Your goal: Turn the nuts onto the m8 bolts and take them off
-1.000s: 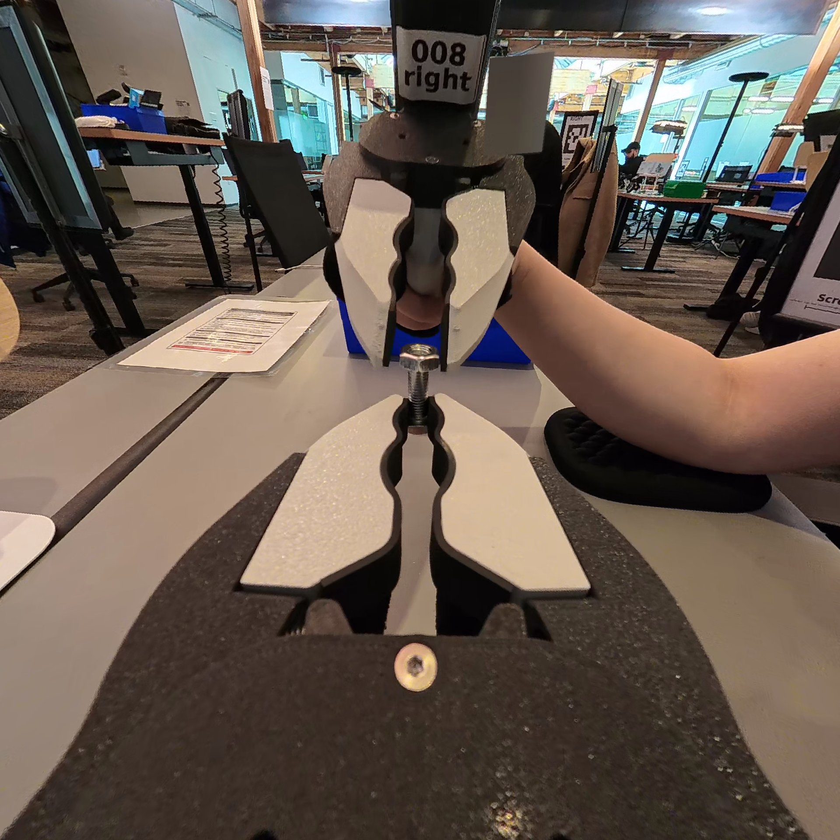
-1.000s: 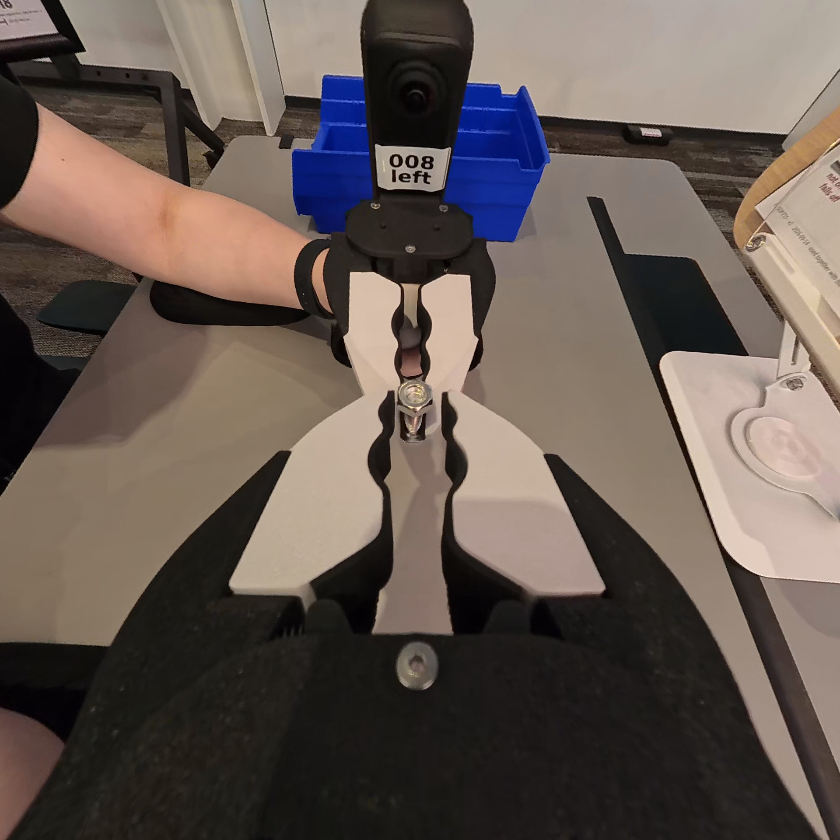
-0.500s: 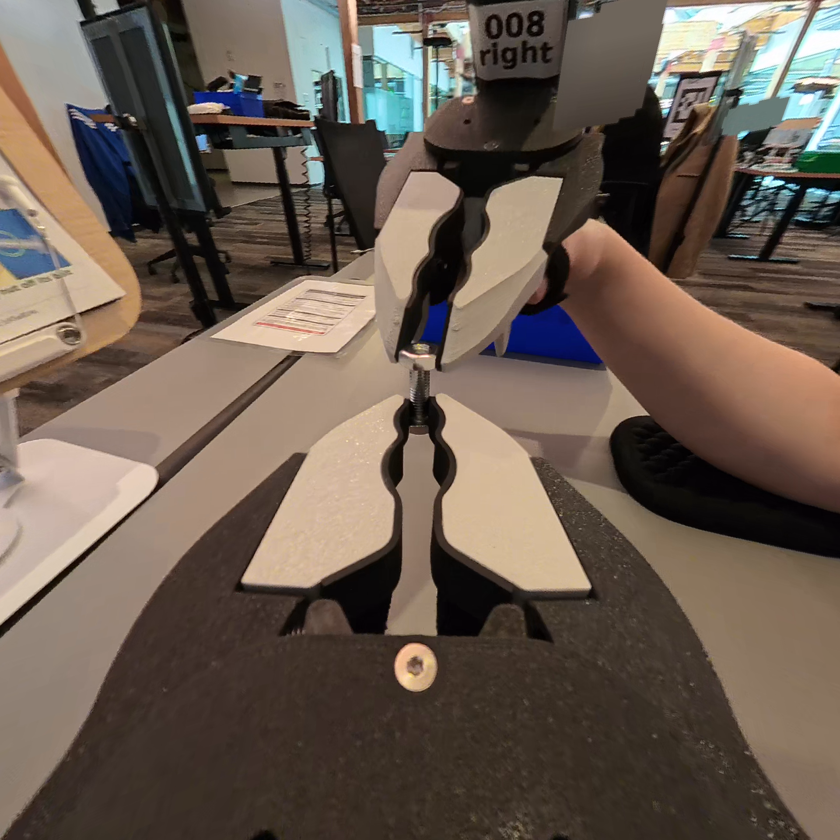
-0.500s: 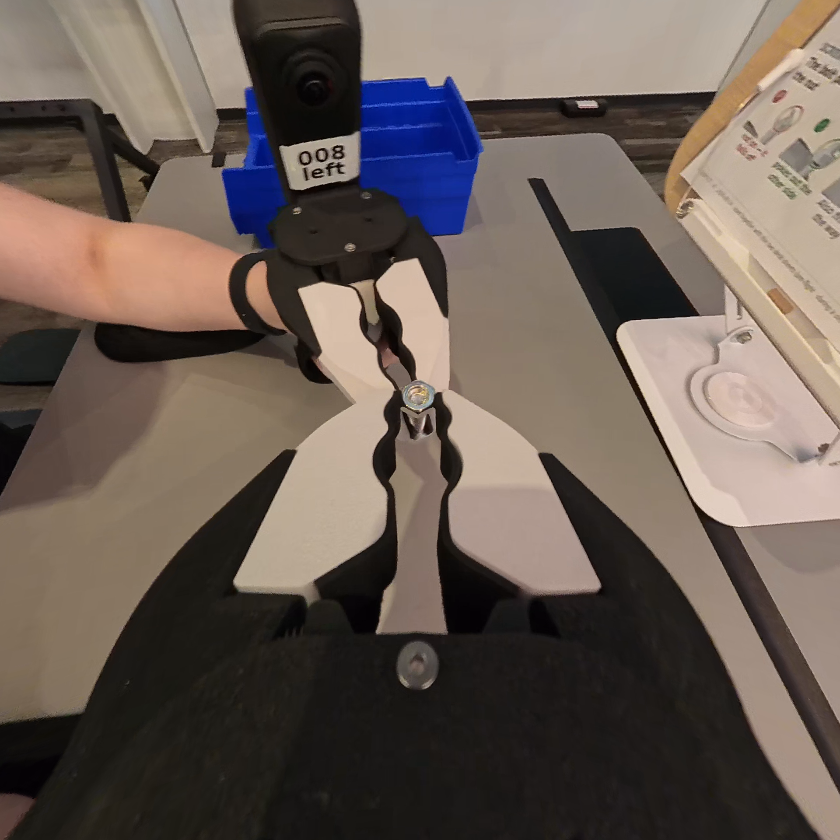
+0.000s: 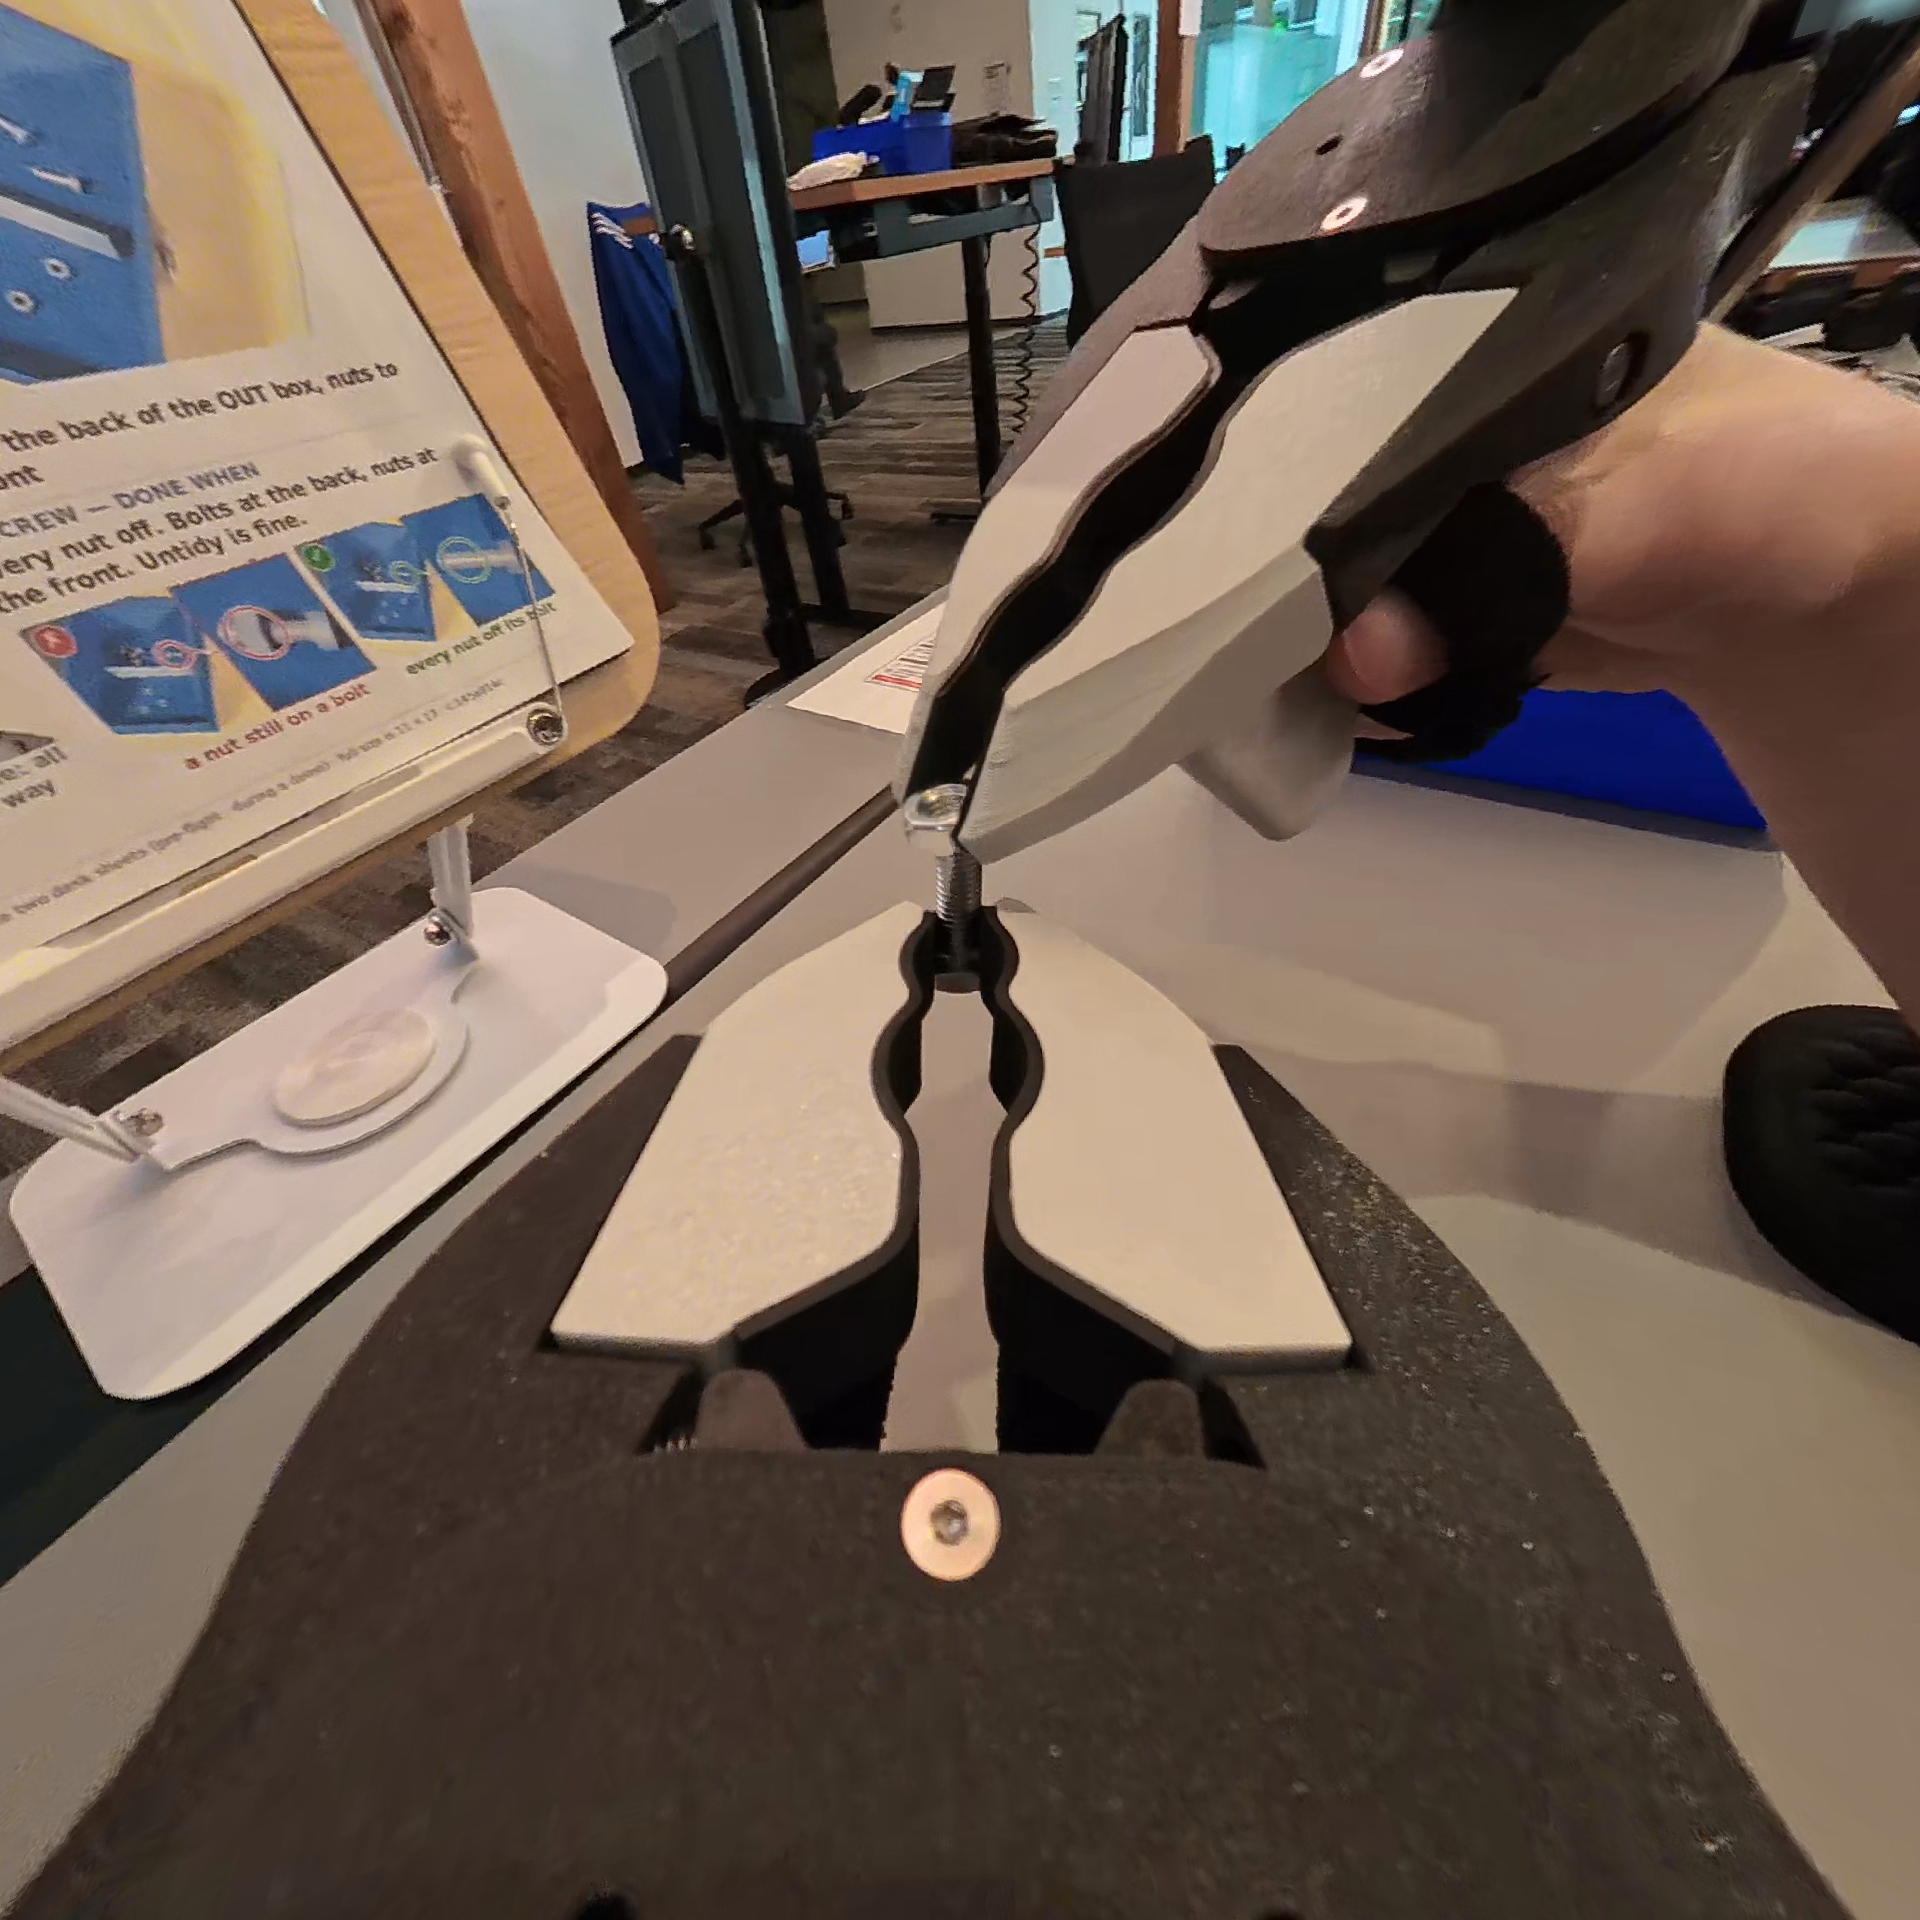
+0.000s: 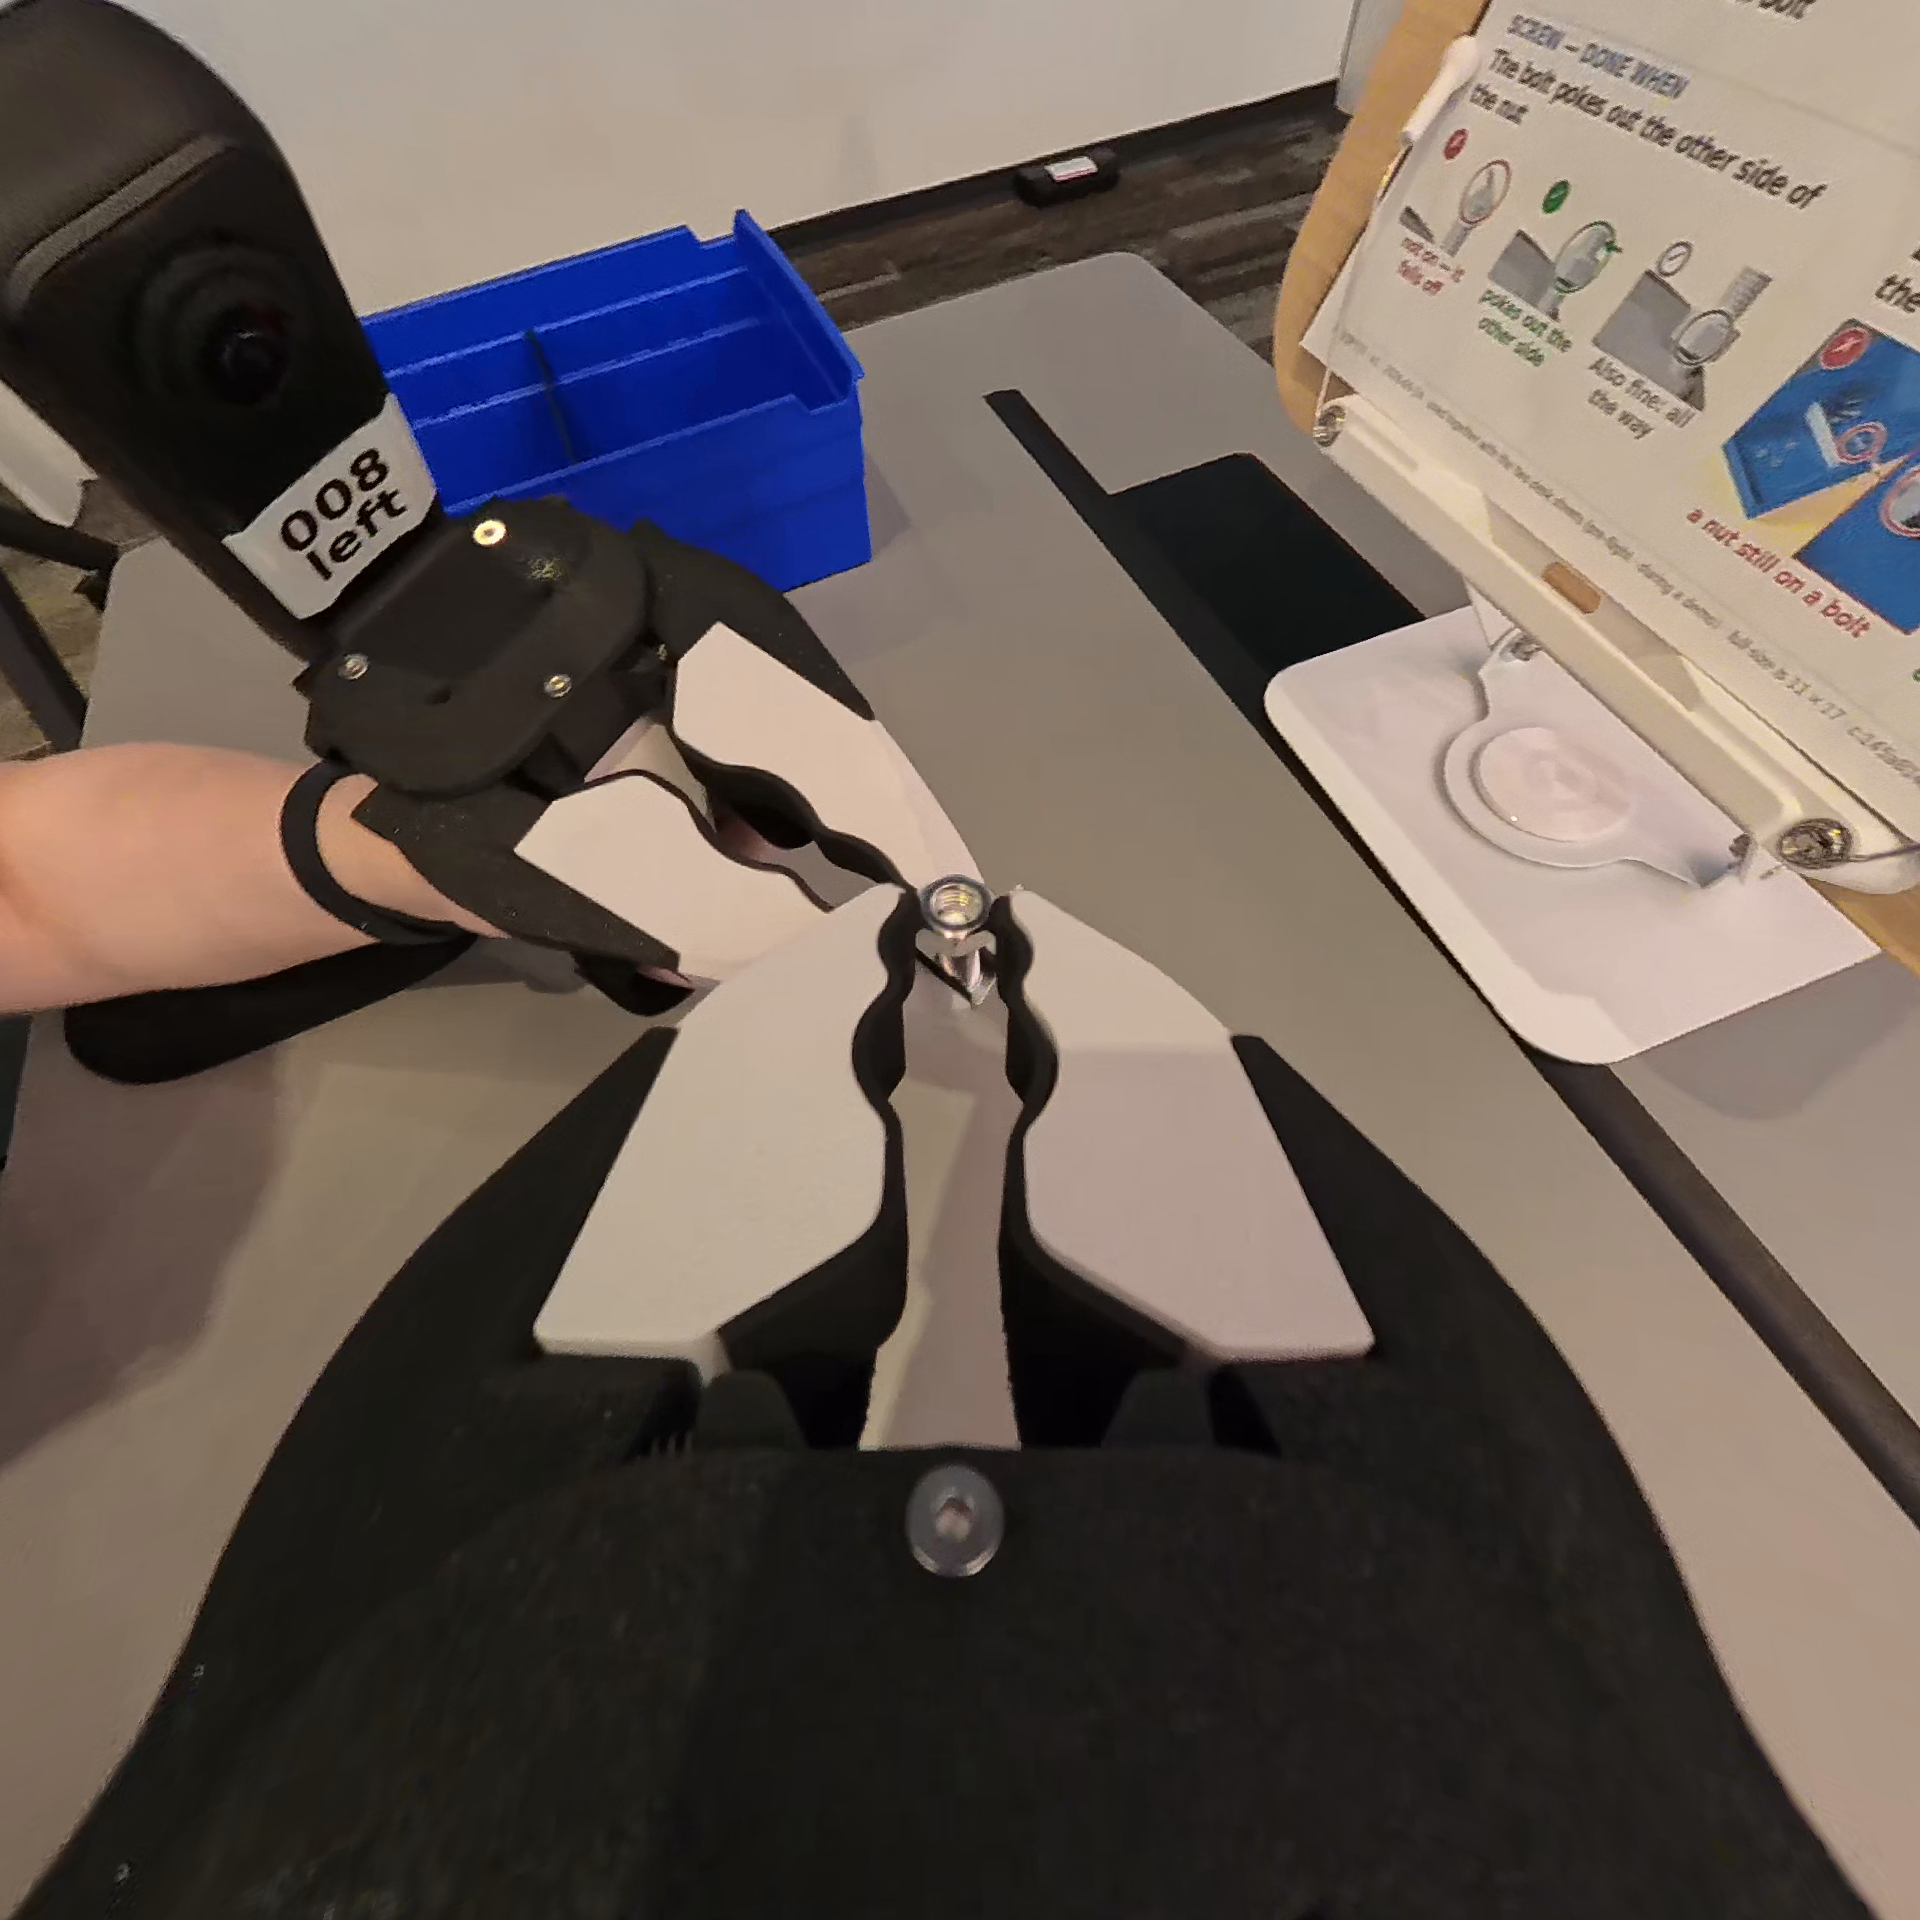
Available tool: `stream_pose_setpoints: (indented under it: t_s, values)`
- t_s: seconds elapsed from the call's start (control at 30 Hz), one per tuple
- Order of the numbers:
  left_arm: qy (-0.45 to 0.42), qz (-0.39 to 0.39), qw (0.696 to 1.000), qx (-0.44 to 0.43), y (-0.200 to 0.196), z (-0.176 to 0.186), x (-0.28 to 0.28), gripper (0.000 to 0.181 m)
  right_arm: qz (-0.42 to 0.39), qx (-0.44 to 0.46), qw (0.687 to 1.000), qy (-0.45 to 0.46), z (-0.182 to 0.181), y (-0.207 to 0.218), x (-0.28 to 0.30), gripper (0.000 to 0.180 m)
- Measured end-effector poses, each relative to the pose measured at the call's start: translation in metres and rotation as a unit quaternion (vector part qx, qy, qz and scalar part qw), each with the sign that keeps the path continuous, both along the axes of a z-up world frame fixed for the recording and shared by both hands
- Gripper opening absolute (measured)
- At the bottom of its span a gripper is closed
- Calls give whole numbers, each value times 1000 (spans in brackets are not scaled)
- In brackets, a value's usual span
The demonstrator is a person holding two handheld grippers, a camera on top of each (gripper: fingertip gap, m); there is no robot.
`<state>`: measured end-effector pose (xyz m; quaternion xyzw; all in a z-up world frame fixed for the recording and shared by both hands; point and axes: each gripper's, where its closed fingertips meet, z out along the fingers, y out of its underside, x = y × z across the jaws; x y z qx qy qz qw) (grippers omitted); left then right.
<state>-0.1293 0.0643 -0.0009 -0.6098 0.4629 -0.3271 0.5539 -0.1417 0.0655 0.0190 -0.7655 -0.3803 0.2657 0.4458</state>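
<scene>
The left gripper (image 5: 954, 951) has its fingers (image 5: 769, 1132) pinching the bolt (image 5: 956, 888) near its bottom end, right at the tips. The bolt stands up from between those tips, with its threads showing above them. The nut (image 5: 933, 808) sits on the top end of the bolt.

The right gripper (image 5: 940, 800) comes down from above and leans over to one side. Its fingers (image 5: 1153, 582) are pinching the nut at their very tips. A person's hand (image 5: 1662, 582) holds this gripper.

In the right wrist view, the nut (image 6: 954, 902) shows its round hole, held between the tips of the near fingers (image 6: 1153, 1153). The left gripper (image 6: 940, 940) reaches in from the left side, and its fingers (image 6: 790, 748) meet the near ones at the bolt (image 6: 961, 971).

All of this is held up above the grey bench (image 6: 1039, 582). Past the fingers, a blue bin (image 6: 665, 416) sits on the bench. To the right of the fingers is a sign board (image 6: 1621, 312) on a white stand (image 6: 1538, 831). A black pad (image 5: 1829, 1153) lies on the bench under the person's arm.
</scene>
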Motion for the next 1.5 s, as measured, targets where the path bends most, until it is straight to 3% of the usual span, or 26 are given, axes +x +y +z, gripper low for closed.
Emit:
stream_pose_setpoints:
  t_s: [0.27,0.83,1.4,1.5]
  values:
    - [-23,15,999,-25,5,7,-5,7,-31,22,999,-11,6,5,-4,14]
    - [-8,-25,1000,-7,-6,5,2,7,28,5,1000,7,5,-9,1,14]
    - [-4,-206,977,-47,-58,1,16,7,191,29,981,-1,-1,-58,16,14]
    - [2,-211,976,-47,-62,-2,19,7,190,19,982,-12,-4,-61,19,14]
